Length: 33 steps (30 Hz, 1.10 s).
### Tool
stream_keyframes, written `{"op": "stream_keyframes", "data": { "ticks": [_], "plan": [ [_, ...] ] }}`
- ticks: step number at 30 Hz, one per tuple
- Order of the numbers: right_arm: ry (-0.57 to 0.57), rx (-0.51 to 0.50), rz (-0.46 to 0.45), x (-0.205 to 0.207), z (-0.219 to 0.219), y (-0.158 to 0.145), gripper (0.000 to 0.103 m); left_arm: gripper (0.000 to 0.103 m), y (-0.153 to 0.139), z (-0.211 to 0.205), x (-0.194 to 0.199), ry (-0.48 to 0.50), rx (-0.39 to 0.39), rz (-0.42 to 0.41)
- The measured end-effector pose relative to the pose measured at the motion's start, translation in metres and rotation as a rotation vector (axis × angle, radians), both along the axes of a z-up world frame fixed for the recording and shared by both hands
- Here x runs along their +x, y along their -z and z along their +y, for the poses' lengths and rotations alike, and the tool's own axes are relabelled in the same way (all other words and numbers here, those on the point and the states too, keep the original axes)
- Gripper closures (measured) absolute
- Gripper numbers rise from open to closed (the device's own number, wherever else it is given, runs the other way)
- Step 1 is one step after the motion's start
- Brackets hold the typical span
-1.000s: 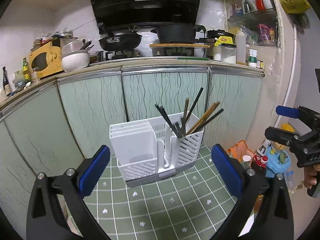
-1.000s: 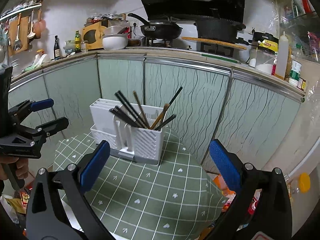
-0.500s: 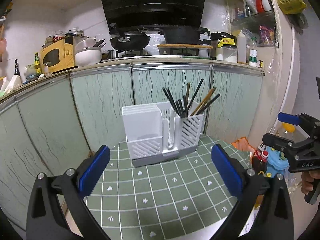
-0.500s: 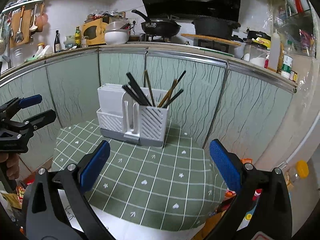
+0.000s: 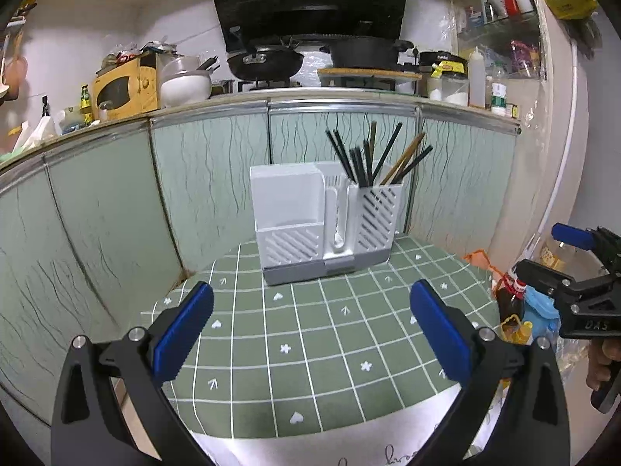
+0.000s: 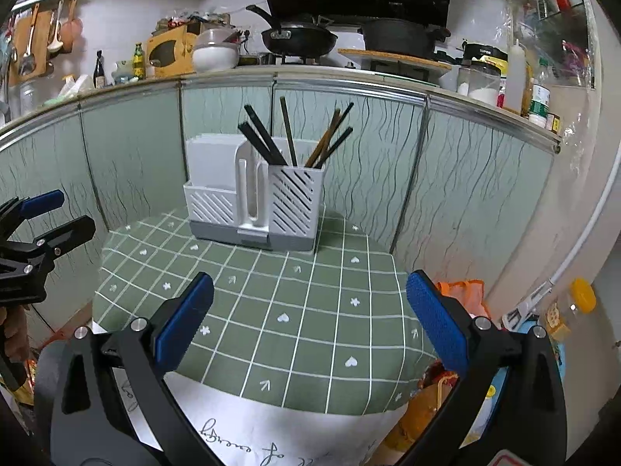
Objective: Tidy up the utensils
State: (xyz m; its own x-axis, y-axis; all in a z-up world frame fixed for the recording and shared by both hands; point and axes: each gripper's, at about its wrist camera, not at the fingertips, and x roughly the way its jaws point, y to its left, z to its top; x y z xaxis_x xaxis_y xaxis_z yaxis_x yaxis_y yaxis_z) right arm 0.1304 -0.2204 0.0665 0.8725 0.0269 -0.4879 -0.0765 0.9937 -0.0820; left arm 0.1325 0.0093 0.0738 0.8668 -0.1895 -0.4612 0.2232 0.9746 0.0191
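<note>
left wrist view
left gripper [image 5: 310,330]: jaws spread wide, nothing between the blue pads, held low over the near edge of the table.
table [image 5: 333,353]: covered with a green checked cloth with white hearts and arrows; a white sheet with handwriting shows at the near edge.
utensil holder [image 5: 324,229]: white slotted plastic on a grey base, upright at the far side of the table, close to the cabinet doors.
chopsticks [image 5: 374,161]: a bundle of dark and brown sticks standing in the holder's right compartment, fanned out and leaning in several directions.
left compartment: a plain white panel rises at its back; i cannot tell what is inside.
right gripper [image 5: 543,250]: in view at the right edge, off the table, jaws apart, empty; part of a hand [image 5: 601,361] shows below it on the handle.
cabinet doors [image 5: 209,178]: pale green with dark wavy lines, behind the table.
wok [image 5: 266,64]: black, on the stove above the cabinets, beside a black pot [image 5: 365,54].

right wrist view
right gripper [image 6: 310,326]: jaws wide apart, empty, over the near part of the table [image 6: 295,310].
utensil holder [image 6: 256,202]: at the far side of the cloth, well apart from the gripper.
chopsticks [image 6: 289,139]: upright and splayed in the right compartment.
left gripper [image 6: 58,213]: at the left edge, beside the table, jaws apart, holding nothing.
bottle with a yellow cap [image 6: 578,303]: low at the right, off the table.
</note>
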Motion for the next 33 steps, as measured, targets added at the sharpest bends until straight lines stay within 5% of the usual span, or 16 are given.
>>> {"op": "stream_keyframes", "data": {
  "ticks": [33],
  "plan": [
    [-0.003, 0.016, 0.046, -0.027, 0.017, 0.064, 0.007, 0.004, 0.067, 0.007, -0.04, -0.088, 0.005, 0.053]
  ]
}}
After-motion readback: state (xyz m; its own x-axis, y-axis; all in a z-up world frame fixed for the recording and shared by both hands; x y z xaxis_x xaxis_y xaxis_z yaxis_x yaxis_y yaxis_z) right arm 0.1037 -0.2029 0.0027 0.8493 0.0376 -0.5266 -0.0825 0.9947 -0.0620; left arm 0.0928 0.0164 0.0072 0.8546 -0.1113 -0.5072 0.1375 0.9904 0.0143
